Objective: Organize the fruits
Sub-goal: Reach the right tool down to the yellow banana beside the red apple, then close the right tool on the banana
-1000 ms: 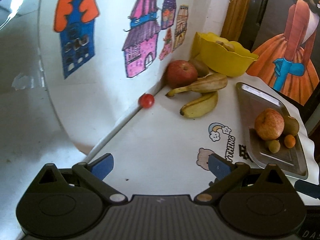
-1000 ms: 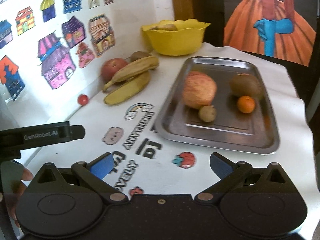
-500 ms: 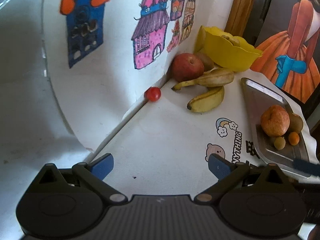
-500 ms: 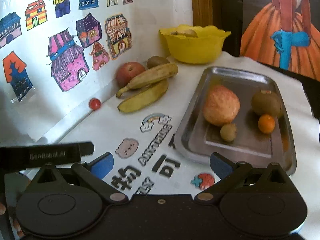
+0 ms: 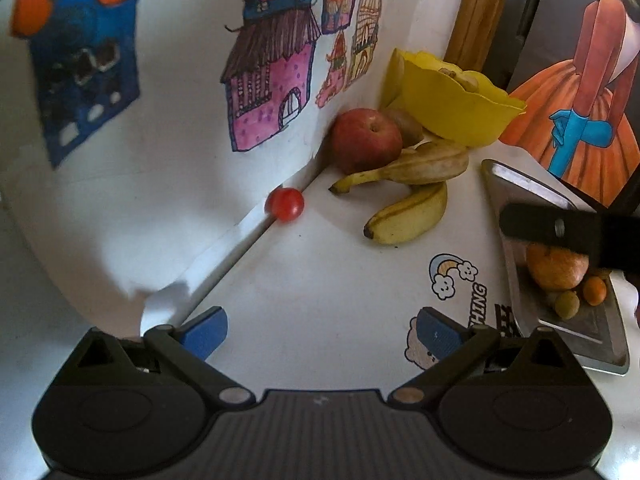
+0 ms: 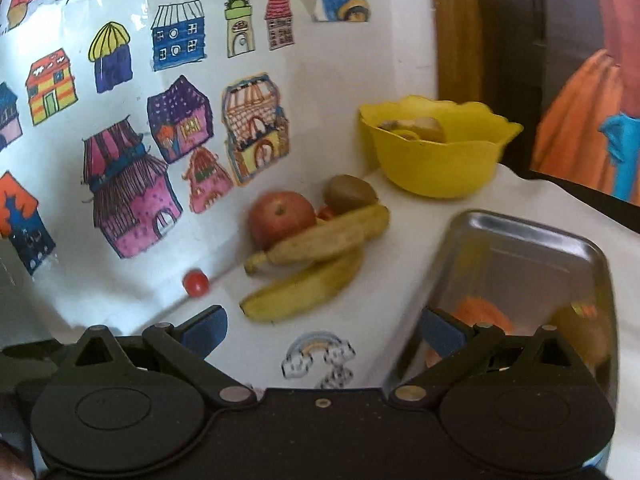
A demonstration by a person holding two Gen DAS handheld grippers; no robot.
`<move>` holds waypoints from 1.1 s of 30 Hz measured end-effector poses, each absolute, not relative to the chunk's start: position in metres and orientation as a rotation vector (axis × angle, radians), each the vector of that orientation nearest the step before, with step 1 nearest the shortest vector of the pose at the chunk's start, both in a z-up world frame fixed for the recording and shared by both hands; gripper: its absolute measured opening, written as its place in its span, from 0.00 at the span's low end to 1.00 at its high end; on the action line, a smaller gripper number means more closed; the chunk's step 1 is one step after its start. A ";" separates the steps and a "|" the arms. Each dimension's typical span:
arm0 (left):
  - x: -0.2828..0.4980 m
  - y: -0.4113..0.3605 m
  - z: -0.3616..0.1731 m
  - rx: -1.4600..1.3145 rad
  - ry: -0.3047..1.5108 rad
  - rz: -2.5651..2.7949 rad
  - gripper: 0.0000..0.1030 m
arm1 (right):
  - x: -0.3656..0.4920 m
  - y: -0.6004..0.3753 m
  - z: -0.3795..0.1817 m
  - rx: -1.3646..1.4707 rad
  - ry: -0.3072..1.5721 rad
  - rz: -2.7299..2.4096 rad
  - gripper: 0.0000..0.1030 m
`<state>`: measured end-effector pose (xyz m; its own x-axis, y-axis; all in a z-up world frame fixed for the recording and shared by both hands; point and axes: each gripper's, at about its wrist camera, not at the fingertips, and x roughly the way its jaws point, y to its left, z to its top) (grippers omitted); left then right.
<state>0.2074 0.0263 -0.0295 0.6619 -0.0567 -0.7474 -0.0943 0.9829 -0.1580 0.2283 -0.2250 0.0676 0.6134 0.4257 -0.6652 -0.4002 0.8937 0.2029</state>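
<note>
- Both tools hang in the air with nothing in them: the left gripper point(image 5: 320, 330) stands wide apart, and the right gripper point(image 6: 322, 330) is spread just as wide.
- The landmark is the steel tray point(image 6: 516, 248). The loose fruit lies on the wall side of it: two bananas, a red apple point(image 6: 280, 218) and a kiwi point(image 6: 349, 194) behind them.
- A cherry tomato point(image 5: 285, 204) sits alone at the wall's foot, farther from the tray than the bananas.
- The tray already holds an apple point(image 5: 556, 266), a small orange and a greenish fruit.
- My read: the near banana point(image 6: 304, 290) is the next pick for the right tool.
- Its long axis runs slantwise, stem end toward the yellow bowl point(image 6: 436, 160), blunt tip toward the camera.
- Best to close across the middle, fingers square to that axis, squeezing gently; it looks ripe and soft.
- The upper banana point(image 6: 320, 240) lies nearly parallel, touching it. Lift clear so it is not dragged.
</note>
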 end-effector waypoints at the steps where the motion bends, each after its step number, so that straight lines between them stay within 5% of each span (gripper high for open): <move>1: 0.209 0.025 -0.030 -0.188 0.845 0.024 0.99 | 0.235 -0.224 0.068 0.033 0.778 0.489 0.99; 9: 0.226 0.016 -0.031 -0.211 0.798 0.072 0.99 | 0.293 -0.219 0.063 0.110 0.794 0.475 0.98; 24: 0.238 0.003 -0.036 -0.254 0.726 0.158 0.95 | 0.371 -0.196 0.034 0.216 0.959 0.412 0.79; 29: 0.242 -0.007 -0.033 -0.221 0.705 0.107 0.95 | 0.377 -0.197 0.026 0.217 0.983 0.389 0.58; 33: 0.250 -0.015 -0.032 -0.180 0.682 0.062 0.95 | 0.381 -0.209 0.020 0.290 1.015 0.413 0.53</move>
<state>0.2497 -0.0148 -0.0317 0.7749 -0.0021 -0.6321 -0.1154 0.9827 -0.1448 0.3808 -0.2086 0.0197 0.4611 0.4619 -0.7577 -0.1977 0.8859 0.4197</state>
